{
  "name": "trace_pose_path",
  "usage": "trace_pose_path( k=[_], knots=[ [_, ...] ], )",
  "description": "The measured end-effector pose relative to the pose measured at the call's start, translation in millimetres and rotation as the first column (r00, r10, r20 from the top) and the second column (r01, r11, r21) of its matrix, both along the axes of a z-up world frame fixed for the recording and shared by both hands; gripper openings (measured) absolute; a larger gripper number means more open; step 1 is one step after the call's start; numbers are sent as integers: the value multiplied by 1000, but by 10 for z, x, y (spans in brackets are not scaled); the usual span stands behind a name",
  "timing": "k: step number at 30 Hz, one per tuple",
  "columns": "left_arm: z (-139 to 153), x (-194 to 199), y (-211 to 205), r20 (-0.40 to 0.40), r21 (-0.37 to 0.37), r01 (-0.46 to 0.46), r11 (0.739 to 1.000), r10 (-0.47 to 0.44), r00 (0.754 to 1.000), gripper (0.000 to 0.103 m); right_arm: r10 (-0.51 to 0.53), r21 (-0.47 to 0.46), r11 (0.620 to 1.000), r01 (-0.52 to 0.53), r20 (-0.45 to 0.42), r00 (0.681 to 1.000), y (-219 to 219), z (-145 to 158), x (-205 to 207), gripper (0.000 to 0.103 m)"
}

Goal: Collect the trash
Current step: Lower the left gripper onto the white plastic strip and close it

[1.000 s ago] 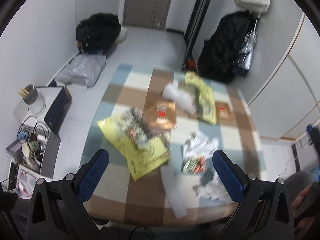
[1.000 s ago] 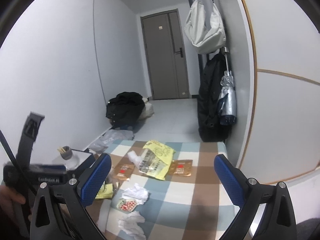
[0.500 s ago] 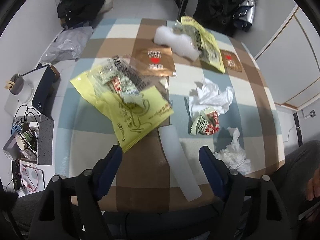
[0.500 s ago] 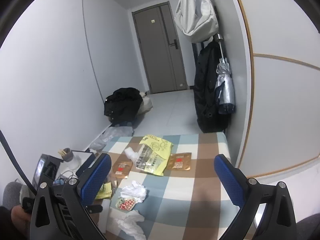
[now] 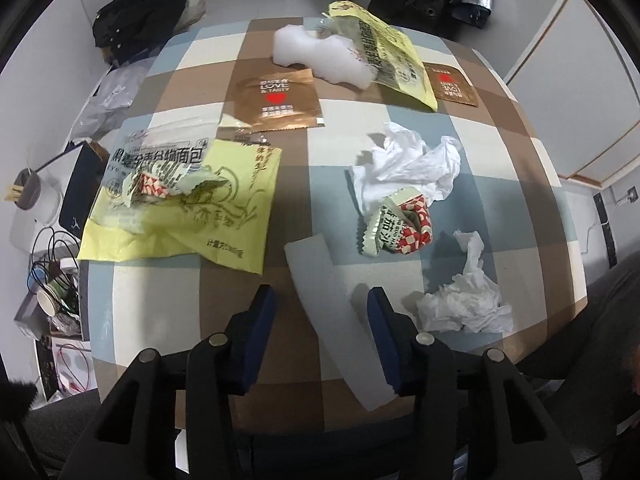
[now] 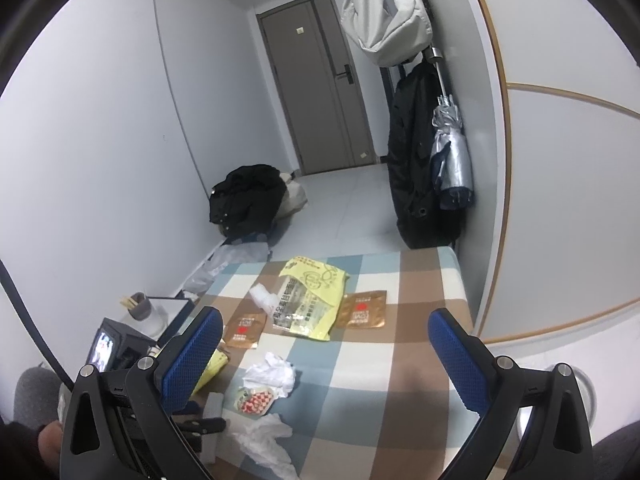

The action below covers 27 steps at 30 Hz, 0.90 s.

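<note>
- The left tool (image 5: 321, 312) points down at the bench (image 5: 192, 292); its jaws have just been closing, and a white foam strip (image 5: 332, 312) lies between them, not yet pressed.
- The right tool (image 6: 325, 344) is released, holding nothing, above the checkered cloth (image 6: 360, 380).
- A crumpled tissue (image 5: 466, 300) lies just beside the strip.

Brown, blue and cream checked tablecloth (image 5: 200, 284); yellow bag (image 5: 224, 216); white tissue (image 5: 416, 164).

The left gripper (image 5: 321, 334) points steeply down, its fingers (image 5: 260, 332) just closing and half shut astride a white strip without pressing it, while the right gripper (image 6: 325, 354) hangs wide open, tilted gently down.
</note>
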<state>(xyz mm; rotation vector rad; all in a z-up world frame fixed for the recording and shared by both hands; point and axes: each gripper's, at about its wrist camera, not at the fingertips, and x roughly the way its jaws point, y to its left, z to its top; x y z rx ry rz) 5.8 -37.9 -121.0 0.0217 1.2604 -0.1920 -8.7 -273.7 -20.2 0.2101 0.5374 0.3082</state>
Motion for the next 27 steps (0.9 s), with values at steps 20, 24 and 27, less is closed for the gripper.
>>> trace_pose_path(
  k=[20, 24, 27],
  knots=[
    [227, -56, -50, 73, -80, 41, 996, -35, 997, 5, -21, 5, 1000, 21, -58, 998, -64, -73, 3, 103],
    [346, -60, 59, 110, -134, 28, 991, -13, 994, 5, -22, -3, 1000, 21, -95, 995, -63, -136, 25, 103],
    [474, -43, 141, 156, -186, 20, 982, 9, 988, 5, 6, -13, 1000, -8, -137, 991, -28, -206, 36, 103]
  ],
)
